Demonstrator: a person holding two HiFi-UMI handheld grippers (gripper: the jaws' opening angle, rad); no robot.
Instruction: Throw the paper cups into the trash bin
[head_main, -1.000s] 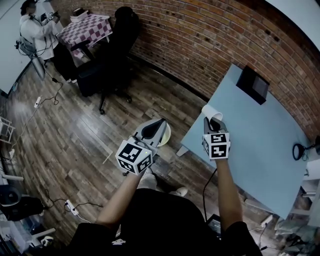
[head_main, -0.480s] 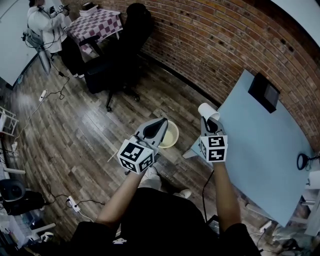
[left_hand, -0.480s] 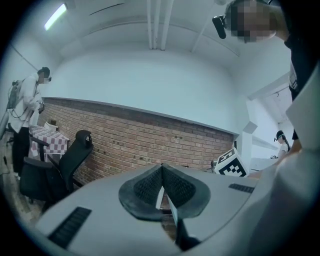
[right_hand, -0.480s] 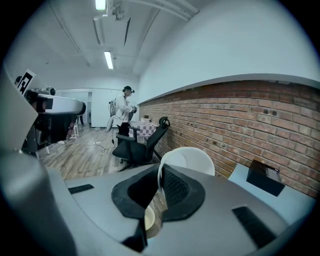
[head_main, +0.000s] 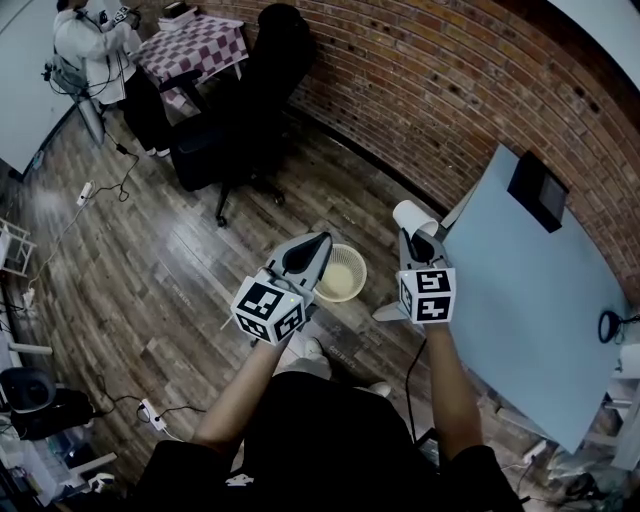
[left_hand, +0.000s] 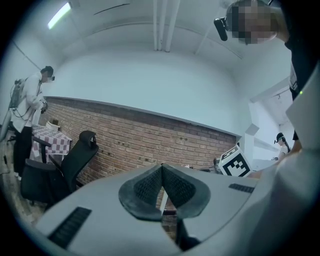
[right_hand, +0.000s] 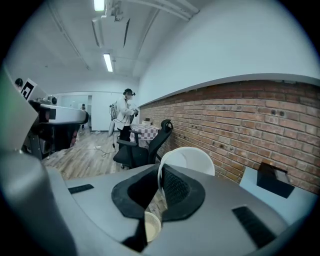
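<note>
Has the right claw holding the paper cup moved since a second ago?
Yes. The right claw, shut on the paper cup, has shifted left, off the blue table and closer to the trash bin on the floor.

No text, label, brand or number is readable here.

left gripper (head_main: 320, 243), jaws together and empty, points toward 1 o'clock; right gripper (head_main: 416, 238), toward 12 o'clock, pinches a paper cup (head_main: 409, 214) rim.

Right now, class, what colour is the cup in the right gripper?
White; the cup shows best in the right gripper view.
</note>
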